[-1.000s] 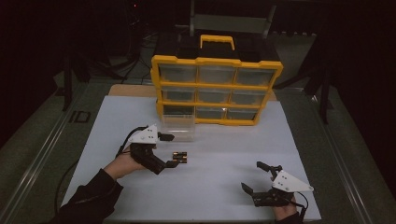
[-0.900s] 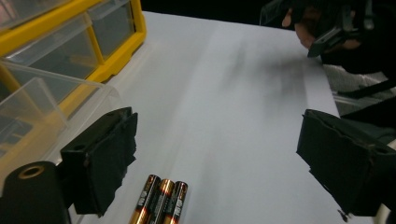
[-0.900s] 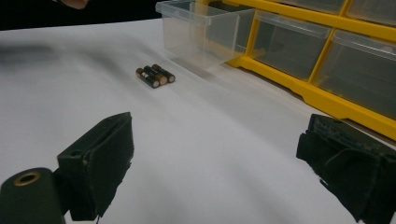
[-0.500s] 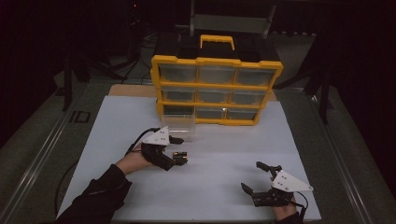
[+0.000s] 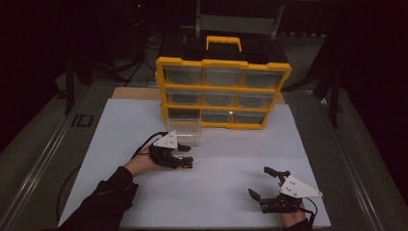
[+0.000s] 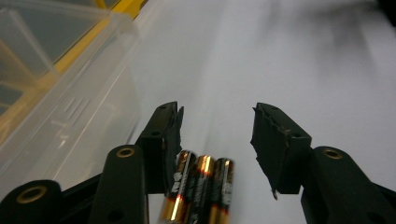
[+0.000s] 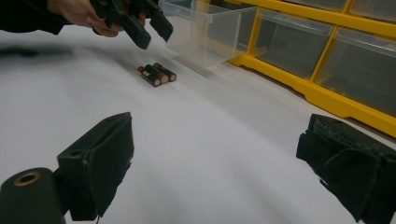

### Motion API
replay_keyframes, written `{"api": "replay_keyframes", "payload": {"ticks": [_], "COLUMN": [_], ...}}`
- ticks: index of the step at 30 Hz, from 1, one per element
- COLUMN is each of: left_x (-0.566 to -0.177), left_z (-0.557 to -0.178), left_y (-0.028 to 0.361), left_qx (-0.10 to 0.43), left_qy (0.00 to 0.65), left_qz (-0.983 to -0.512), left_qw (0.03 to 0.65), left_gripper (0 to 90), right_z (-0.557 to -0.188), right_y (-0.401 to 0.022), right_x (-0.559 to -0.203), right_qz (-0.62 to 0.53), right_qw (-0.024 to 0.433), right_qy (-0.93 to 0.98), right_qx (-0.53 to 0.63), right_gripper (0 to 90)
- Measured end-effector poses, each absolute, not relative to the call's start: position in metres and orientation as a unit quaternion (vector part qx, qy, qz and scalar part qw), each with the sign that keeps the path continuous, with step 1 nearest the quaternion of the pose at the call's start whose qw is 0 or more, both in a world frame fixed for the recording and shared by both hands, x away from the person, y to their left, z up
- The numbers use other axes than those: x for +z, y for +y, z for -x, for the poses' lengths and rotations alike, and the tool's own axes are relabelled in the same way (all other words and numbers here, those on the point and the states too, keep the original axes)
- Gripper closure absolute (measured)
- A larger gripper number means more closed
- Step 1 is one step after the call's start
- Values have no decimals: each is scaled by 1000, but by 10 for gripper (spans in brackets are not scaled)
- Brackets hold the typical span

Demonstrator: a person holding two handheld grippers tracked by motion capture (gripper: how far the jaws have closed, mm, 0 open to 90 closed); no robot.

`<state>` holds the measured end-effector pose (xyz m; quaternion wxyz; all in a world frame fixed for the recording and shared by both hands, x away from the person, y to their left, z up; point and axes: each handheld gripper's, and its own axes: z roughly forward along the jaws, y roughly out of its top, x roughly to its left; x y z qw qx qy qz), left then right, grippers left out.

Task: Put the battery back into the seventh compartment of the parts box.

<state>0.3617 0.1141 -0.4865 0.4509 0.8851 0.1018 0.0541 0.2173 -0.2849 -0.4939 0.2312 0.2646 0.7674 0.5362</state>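
Left tongs (image 5: pixel 185 156): jaws parted around 3 batteries, and they have just been closing in; in the left gripper view (image 6: pixel 217 140) one jaw stands just beside the outermost battery, the other is clearly apart from the group, so nothing is gripped yet.
Batteries (image 6: pixel 198 189): 3 black and copper cells lying side by side, touching one another, flat on the white sheet; in the right gripper view (image 7: pixel 156 73) they sit under the tips of the left tongs (image 7: pixel 148 29), near the clear drawer.
Left hand (image 5: pixel 139 163): comes in from the lower left in a dark sleeve, tongs tilted down toward the batteries.
Clear drawer (image 5: pixel 184 129): an open-topped transparent bin pulled out of the organiser, standing on the sheet just behind the left tongs; its wall runs along the left side of the left gripper view (image 6: pixel 70 102).
Organiser (image 5: pixel 223 91): yellow frame with 3 rows of 3 clear compartments and a yellow handle on top, upright at the far side of the sheet; the bottom-left slot is where the drawer stands out.
White sheet (image 5: pixel 231 159): covers the counter under everything.
Right tongs (image 5: pixel 263 182): released, jaws spread wide with bare sheet between them (image 7: pixel 215 154), low over the sheet near the front right corner, well apart from the batteries.
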Motion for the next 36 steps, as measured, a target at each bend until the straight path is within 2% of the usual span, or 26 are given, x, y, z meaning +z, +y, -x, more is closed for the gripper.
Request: {"api": "replay_keyframes", "payload": {"ticks": [8, 21, 36], "left_x": [-497, -508, -519], "left_z": [-373, -383, -389], "left_y": [115, 113, 112], "left_qx": [53, 41, 54], "left_qy": [108, 104, 98], "left_qz": [-894, -907, -915], "left_qw": [431, 406, 386], "left_gripper": [598, 649, 694], "right_z": [-217, -218, -218], "right_y": [-285, -285, -285], "right_x": [-494, -494, -494], "right_qz": [-264, -265, -266], "right_qw": [230, 229, 229], "right_qy": [768, 769, 768], "right_qx": [536, 535, 536], "right_gripper": [85, 85, 86]}}
